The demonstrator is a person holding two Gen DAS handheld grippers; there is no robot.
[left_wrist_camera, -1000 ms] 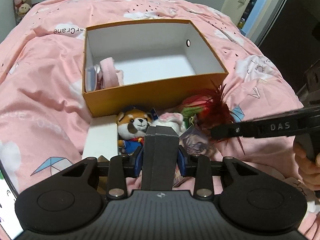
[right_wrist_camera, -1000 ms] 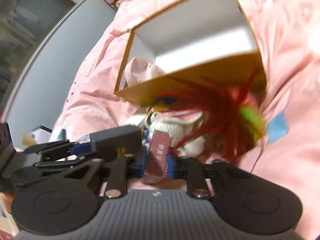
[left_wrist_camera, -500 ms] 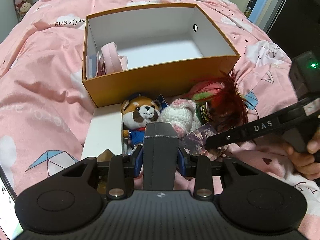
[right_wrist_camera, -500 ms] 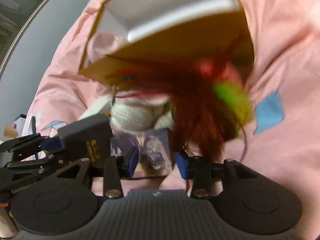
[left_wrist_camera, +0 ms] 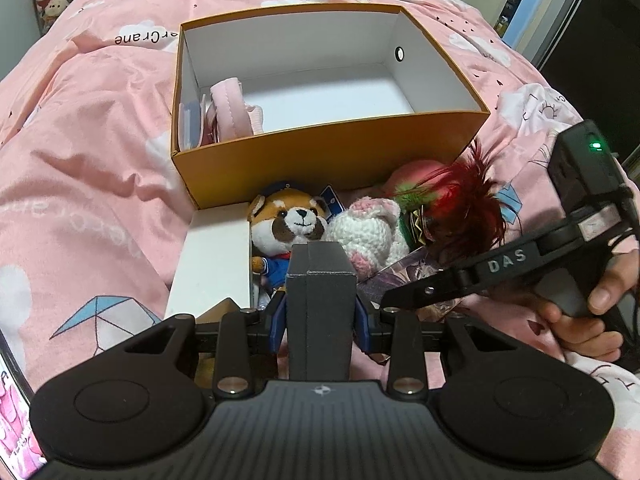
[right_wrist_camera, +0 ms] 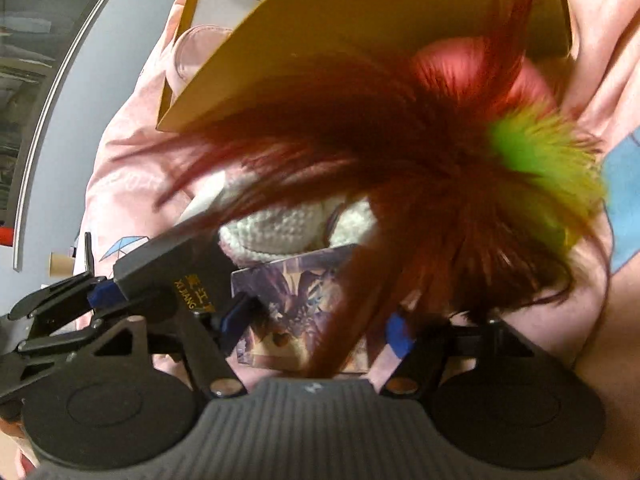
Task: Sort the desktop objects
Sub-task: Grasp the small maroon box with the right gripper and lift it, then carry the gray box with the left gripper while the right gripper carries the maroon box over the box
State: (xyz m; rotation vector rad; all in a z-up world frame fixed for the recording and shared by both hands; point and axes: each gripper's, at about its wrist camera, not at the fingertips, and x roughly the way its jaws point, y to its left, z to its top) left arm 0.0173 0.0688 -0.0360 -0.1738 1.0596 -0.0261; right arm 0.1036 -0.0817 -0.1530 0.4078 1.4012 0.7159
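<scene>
My left gripper is shut on a dark grey box, held above a pile of toys. An orange box with a white inside stands behind the pile on the pink bedding; a pink fabric item lies in its left end. In front lie a red panda plush, a white crochet toy, a red feather toy and a purple picture card. My right gripper is open, its jaws on either side of the card, with red feathers across it. The dark grey box also shows in the right wrist view.
A white flat box lies left of the panda plush. Pink bedding surrounds everything. The hand holding the right gripper is at the right. A doorway is at the far right.
My right gripper opened, dropped lower and moved in around the purple card under the feathers. My left gripper kept hold of the dark grey box and drew slightly back.
</scene>
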